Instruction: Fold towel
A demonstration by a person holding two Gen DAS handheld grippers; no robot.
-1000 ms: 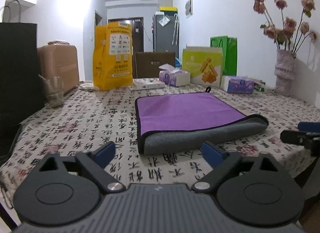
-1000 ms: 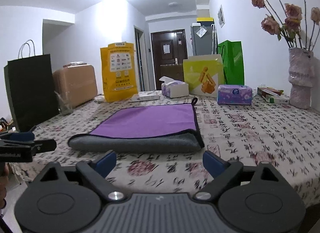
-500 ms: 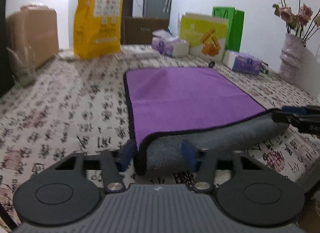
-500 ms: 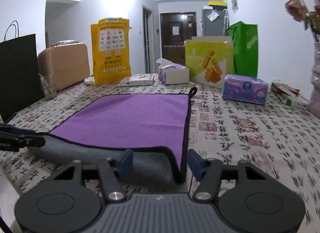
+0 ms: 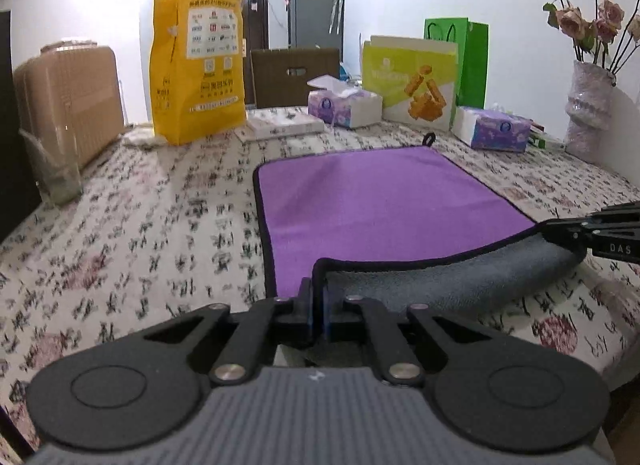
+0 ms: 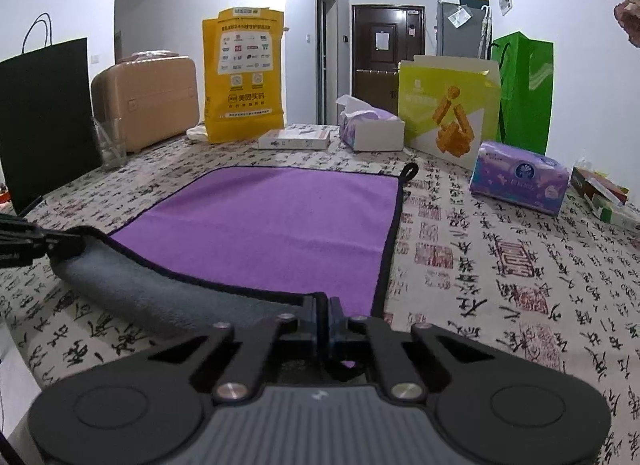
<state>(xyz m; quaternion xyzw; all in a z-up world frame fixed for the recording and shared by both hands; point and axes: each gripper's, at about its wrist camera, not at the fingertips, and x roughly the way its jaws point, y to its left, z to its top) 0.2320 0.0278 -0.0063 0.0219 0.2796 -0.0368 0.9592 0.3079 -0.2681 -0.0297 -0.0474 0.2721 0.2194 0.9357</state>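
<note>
Both near corners of towel pinched: left tongs, right tongs clamped shut. Apparently once-folded already; carrying over to far edge remaining.

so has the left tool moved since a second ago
Yes. The left tool moved forward to the towel and shut on its near corner; the yellow bag looms larger.

White walls, dark door, grey fridge, calligraphy-print tablecloth, bright ceiling light

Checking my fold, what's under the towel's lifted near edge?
Its grey underside curls over the purple towel; the patterned tablecloth shows around it. Anything beneath is covered.
</note>
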